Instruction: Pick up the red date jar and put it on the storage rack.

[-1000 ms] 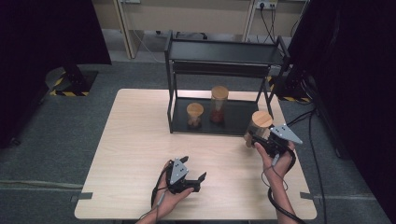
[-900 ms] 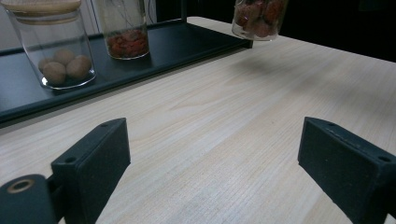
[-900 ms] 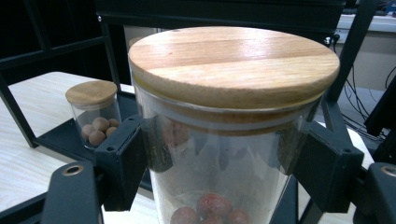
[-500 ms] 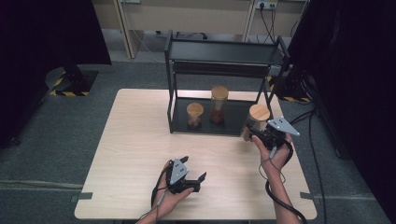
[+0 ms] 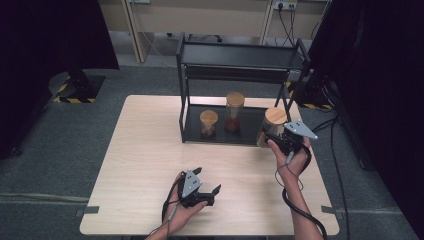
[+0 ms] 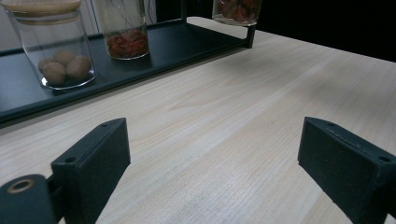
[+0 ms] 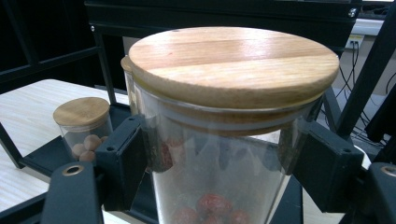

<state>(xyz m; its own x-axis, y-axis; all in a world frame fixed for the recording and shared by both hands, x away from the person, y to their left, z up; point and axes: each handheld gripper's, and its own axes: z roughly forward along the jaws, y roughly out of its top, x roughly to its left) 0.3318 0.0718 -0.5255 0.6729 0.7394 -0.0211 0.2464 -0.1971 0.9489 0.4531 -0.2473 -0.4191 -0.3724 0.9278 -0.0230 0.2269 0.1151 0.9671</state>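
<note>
Grey carpet floor (image 5: 60, 150), dark curtains (image 5: 50, 40), beige wall (image 5: 200, 15) behind.

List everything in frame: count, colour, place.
Glass jars with wooden lids: 3; short one with pale round pieces and tall one with red bits on the rack's lower shelf; third, red pieces, held jar at the rack's right end.
Rack: 1, black, two-tier, table's far side.
Table: 1, light wood.
Left gripper: black, open, near edge.
Right gripper: black, shut on held jar.
</note>
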